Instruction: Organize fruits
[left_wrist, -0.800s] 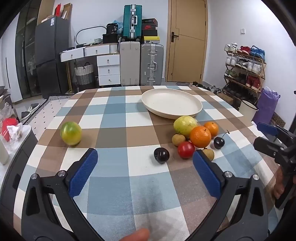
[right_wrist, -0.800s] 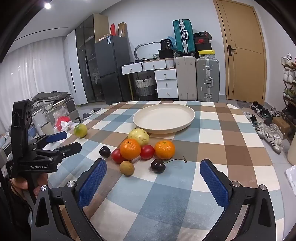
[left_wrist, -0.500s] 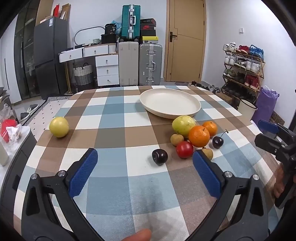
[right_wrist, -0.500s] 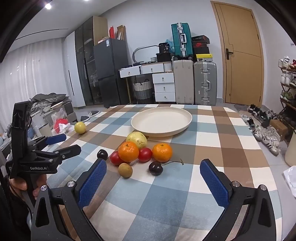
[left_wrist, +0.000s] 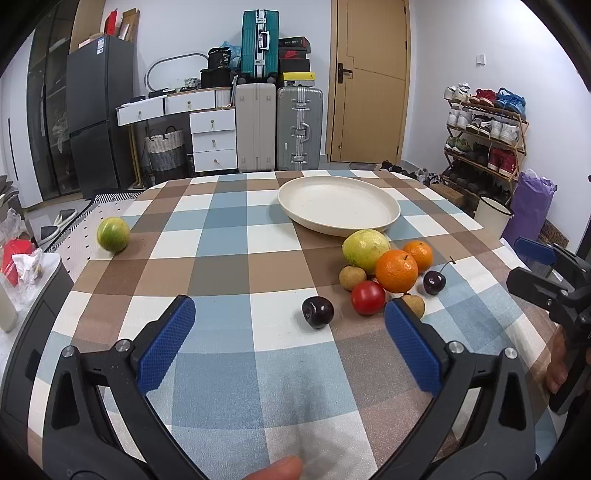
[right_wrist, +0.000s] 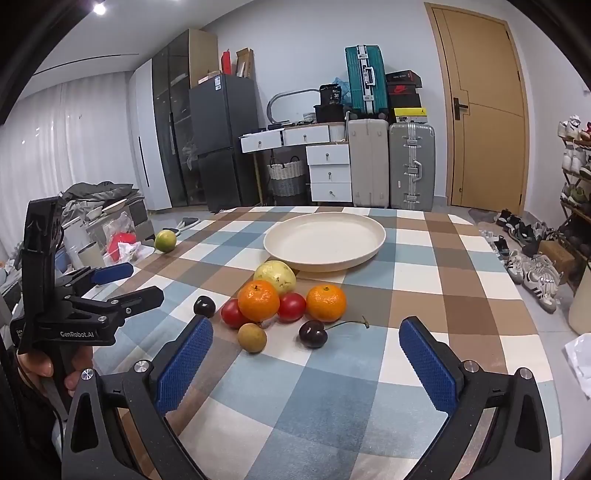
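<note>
— So, where's the fruit rel. to the plate (left_wrist: 339, 206)?

— Main pile sits just on the near side of it, on the checked cloth (left_wrist: 229, 258): pear (left_wrist: 365, 249) closest, nearly touching the rim, then two oranges (left_wrist: 397, 270), tomatoes (right_wrist: 291, 306), small brown ones, a stemmed cherry (right_wrist: 312, 333). One dark cherry (left_wrist: 317, 312) lies a bit apart from the pile. Lime (left_wrist: 113, 234) is well off to the plate's left, by the table edge.

— Grippers?

— Left gripper (left_wrist: 288, 332) & right gripper (right_wrist: 306, 354): jaws spread wide, nothing between the pads (both hover over the cloth, nearer than the pile). Plate has no fruit in it.
</note>
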